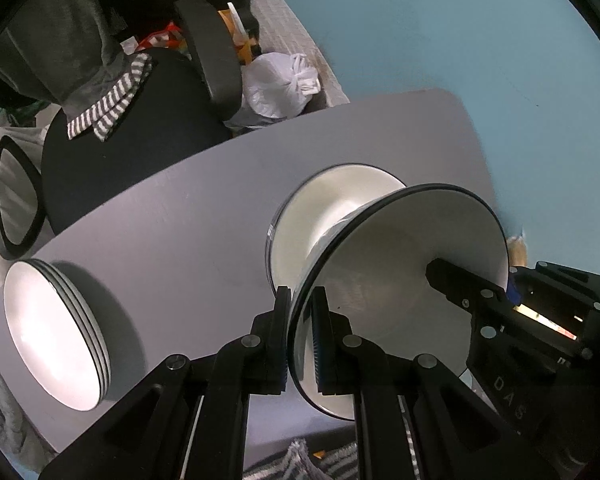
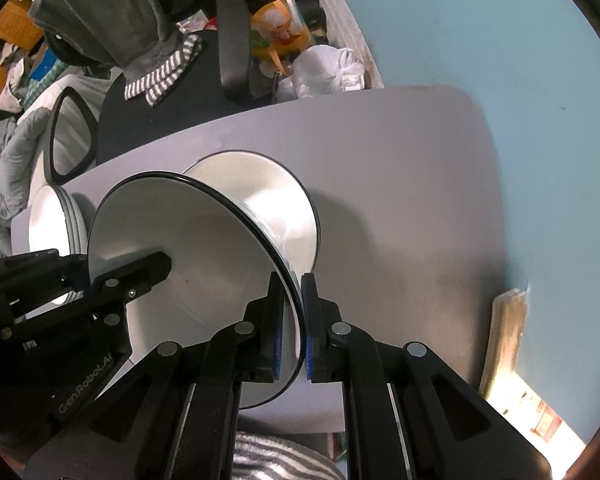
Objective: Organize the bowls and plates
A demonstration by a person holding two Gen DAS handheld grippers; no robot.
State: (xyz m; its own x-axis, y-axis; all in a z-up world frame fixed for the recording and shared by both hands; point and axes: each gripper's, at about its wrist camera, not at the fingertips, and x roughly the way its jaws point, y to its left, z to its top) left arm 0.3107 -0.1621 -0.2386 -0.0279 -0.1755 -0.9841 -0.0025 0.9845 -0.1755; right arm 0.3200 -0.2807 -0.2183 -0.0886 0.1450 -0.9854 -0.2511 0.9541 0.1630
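Both hand-held grippers clamp one white, black-rimmed ceramic bowl [image 1: 400, 280] by opposite sides of its rim. The left gripper [image 1: 302, 336] pinches one side with its jaws narrow, and the right gripper [image 2: 292, 328] pinches the far side likewise. The bowl hangs above a second white black-rimmed bowl [image 2: 276, 200] that sits near the middle of the grey table [image 1: 180, 220]. A stack of white black-rimmed plates [image 1: 56, 332] rests at the table's left edge.
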